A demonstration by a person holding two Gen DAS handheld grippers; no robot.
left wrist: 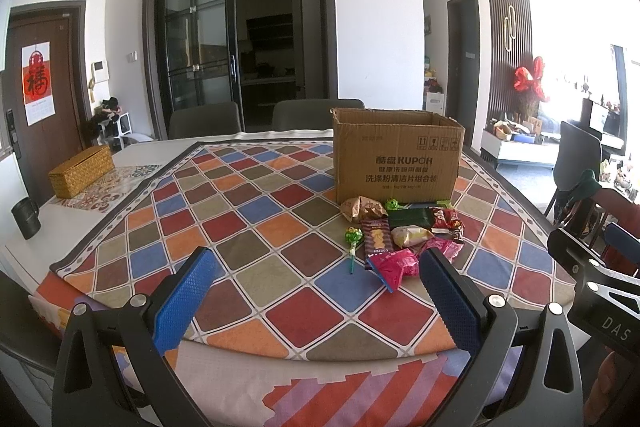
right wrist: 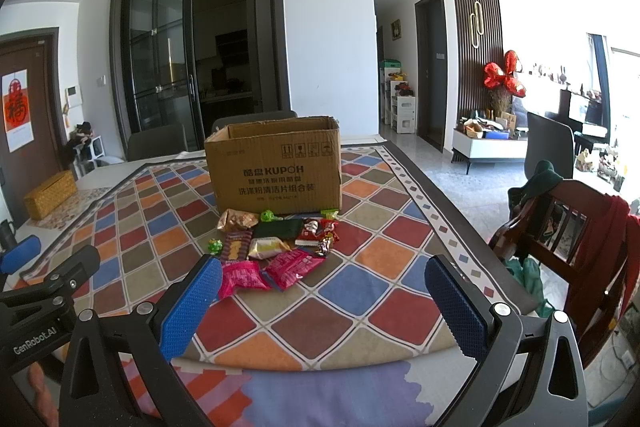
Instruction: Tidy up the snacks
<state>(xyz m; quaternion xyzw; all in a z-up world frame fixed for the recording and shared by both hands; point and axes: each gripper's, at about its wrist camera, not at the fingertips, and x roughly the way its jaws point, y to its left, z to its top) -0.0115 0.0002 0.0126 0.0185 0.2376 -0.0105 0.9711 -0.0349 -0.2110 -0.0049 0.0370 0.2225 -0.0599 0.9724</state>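
An open cardboard box [left wrist: 396, 155] stands on the checked tablecloth [left wrist: 256, 227]; it also shows in the right wrist view [right wrist: 276, 171]. In front of it lies a pile of wrapped snacks [left wrist: 404, 239], also in the right wrist view [right wrist: 272, 247]: pink packets [right wrist: 292, 267], a dark green packet [right wrist: 280, 229], a brown biscuit pack [left wrist: 376, 239], a green lollipop [left wrist: 353, 237]. My left gripper [left wrist: 316, 291] is open and empty, held near the table's front edge, left of the pile. My right gripper [right wrist: 324, 299] is open and empty, just in front of the pile.
A woven tissue box [left wrist: 80, 171] and a black mug [left wrist: 25, 217] sit at the table's left. Grey chairs [left wrist: 204, 119] stand behind the table. A wooden chair with clothes [right wrist: 576, 227] stands to the right. The other gripper shows at each view's edge [right wrist: 44, 291].
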